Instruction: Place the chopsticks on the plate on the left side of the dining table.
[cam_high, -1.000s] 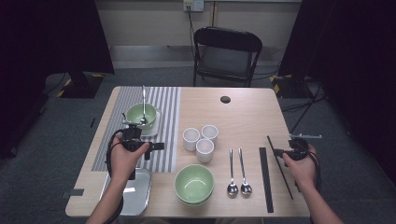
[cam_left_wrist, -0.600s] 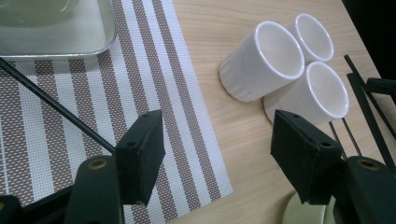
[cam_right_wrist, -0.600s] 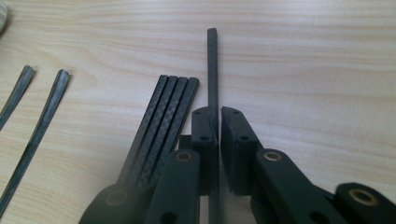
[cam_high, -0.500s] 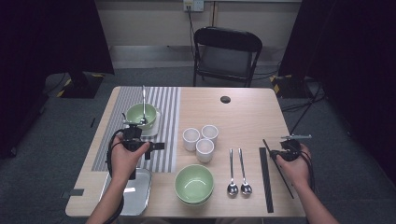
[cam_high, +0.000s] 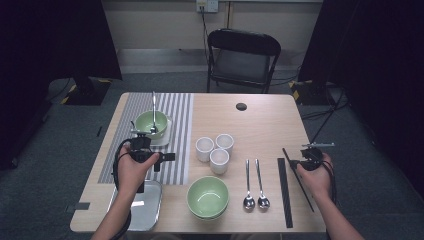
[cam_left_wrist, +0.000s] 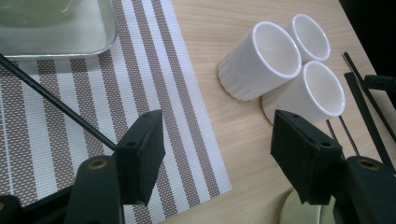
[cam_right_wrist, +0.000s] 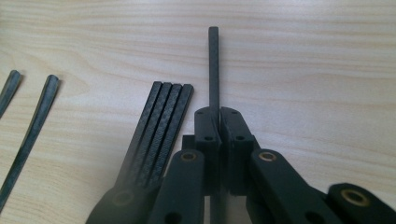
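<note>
**Black two-jaw grippers on bare forearms**

Both forearms are bare, no sleeves showing. The left gripper (cam_high: 141, 146) is black and blocky, with a short black bar jutting from its side and a black cable looping back along the wrist. Its jaws are thick rectangular black pads on rounded arms with brass-coloured pivot bushings. The right gripper (cam_right_wrist: 218, 116) has matching black pads with small screw holes, brass bushings, and a black cable.

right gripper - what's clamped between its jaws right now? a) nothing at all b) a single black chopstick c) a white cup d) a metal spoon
b: in the right gripper view the right gripper has its jaws shut on one black chopstick, beside the other chopsticks lying on the table.
</note>
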